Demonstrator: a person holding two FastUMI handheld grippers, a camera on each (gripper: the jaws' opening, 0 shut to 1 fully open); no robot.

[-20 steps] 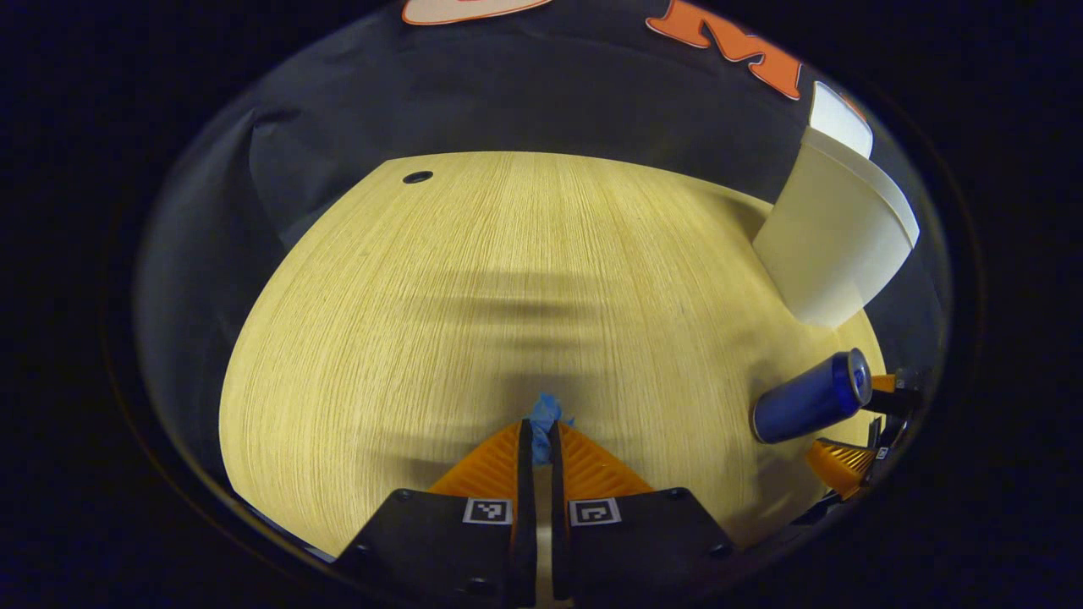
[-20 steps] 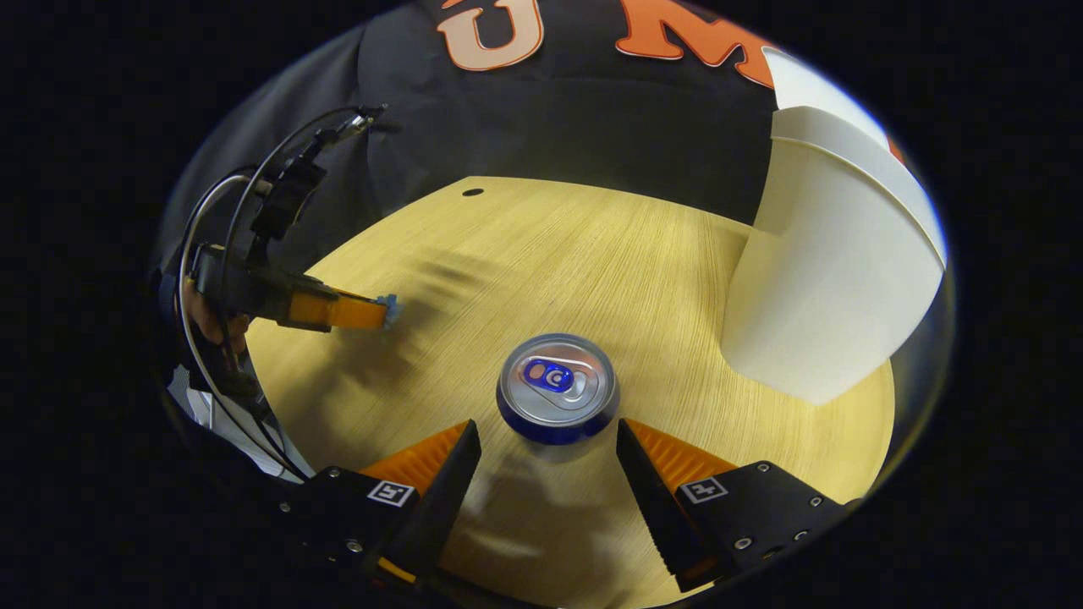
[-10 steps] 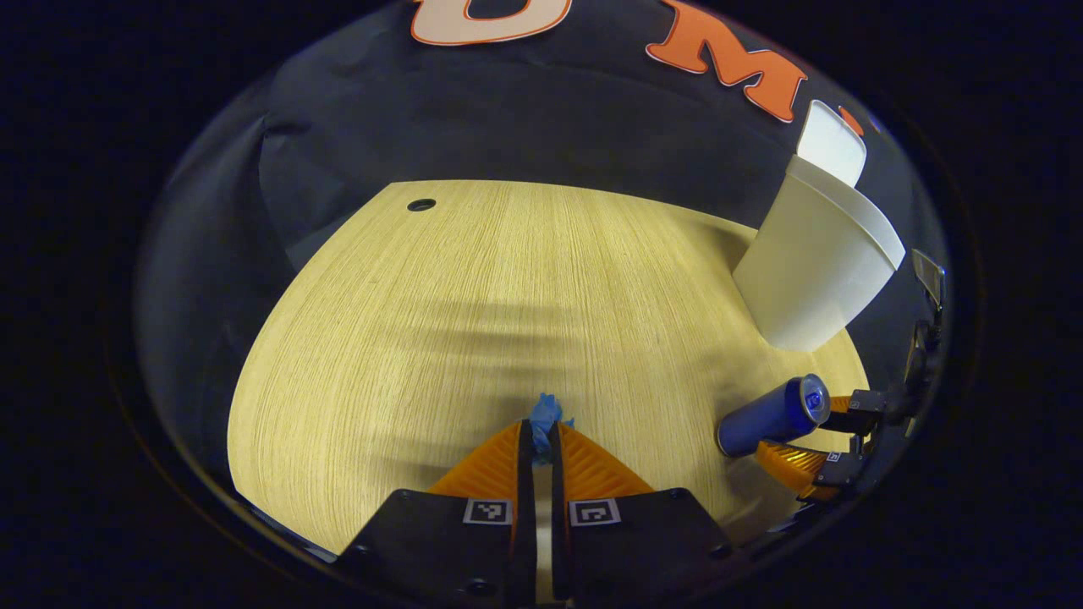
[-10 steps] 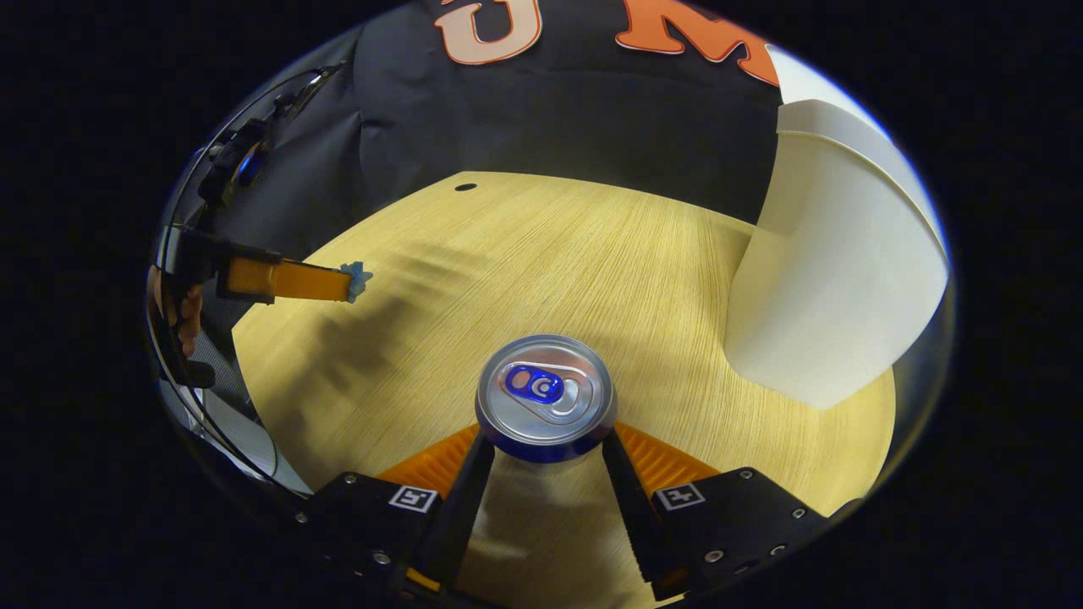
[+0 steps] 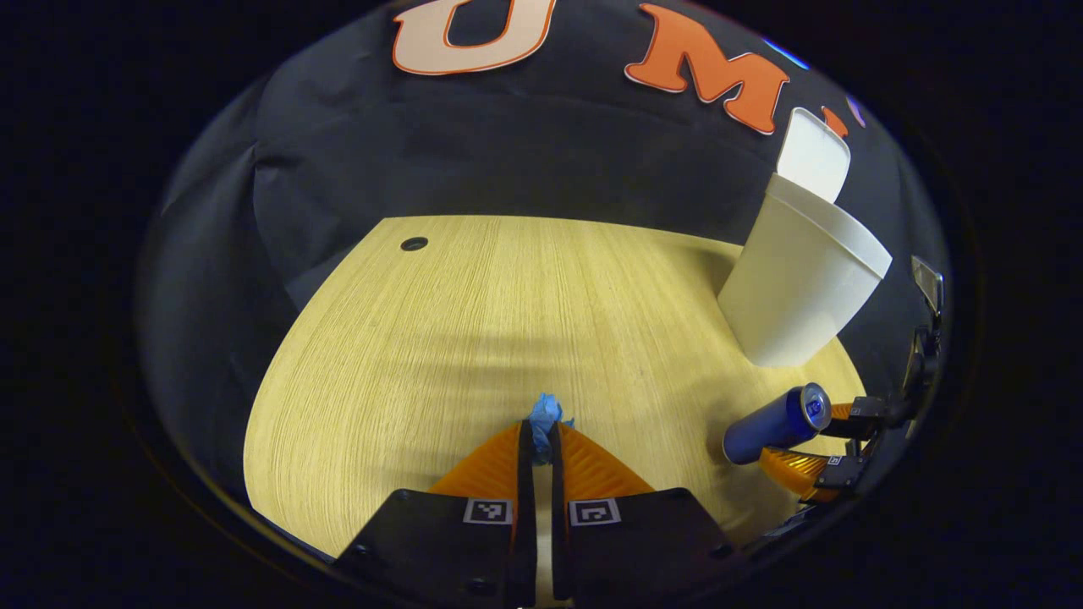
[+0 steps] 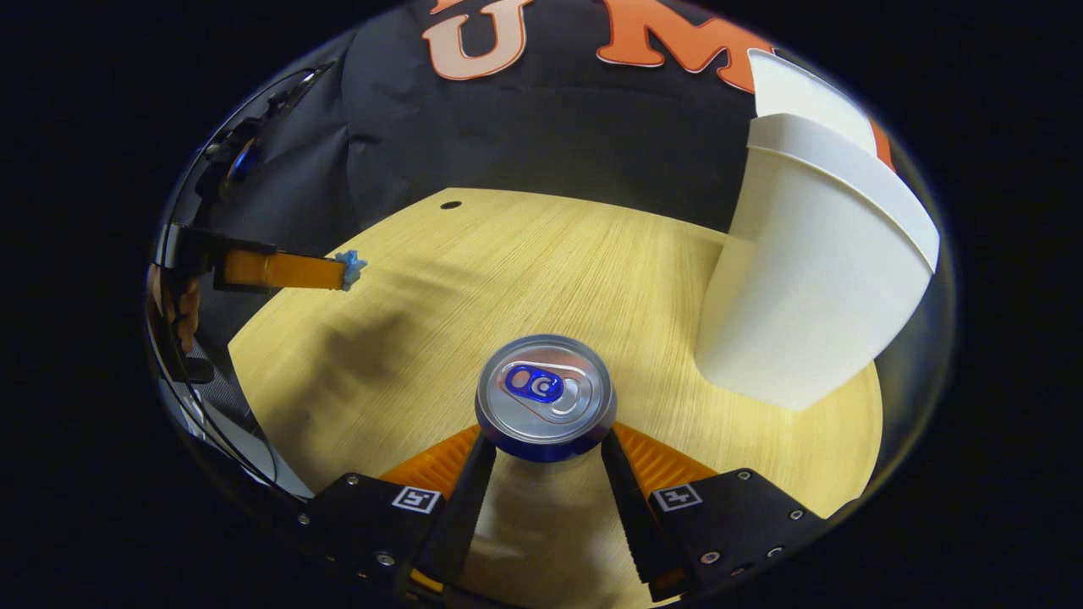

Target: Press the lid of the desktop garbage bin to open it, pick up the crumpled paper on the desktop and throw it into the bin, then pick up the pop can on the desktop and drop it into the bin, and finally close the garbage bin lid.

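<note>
A blue pop can (image 6: 546,393) with a silver top stands upright between the fingers of my right gripper (image 6: 546,441), which is shut on its sides. In the left gripper view the same can (image 5: 774,414) shows at the lower right, held by the right gripper (image 5: 819,440). The white garbage bin (image 6: 804,279) stands just right of and beyond the can, its lid (image 6: 804,85) tipped up open at the back. My left gripper (image 5: 539,431) is shut and hovers over the wooden table (image 5: 474,321), well left of the bin (image 5: 795,288). I cannot see inside the bin.
A small round hole (image 5: 414,244) sits near the table's far left corner. A hand (image 6: 182,304) holds the left gripper (image 6: 343,271) over the table's left edge, with cables behind it. The table's front edge curves close under both grippers.
My right gripper closed on the pop can, which stood free between its open fingers a second ago. The left gripper drew back and to the left, staying shut.
</note>
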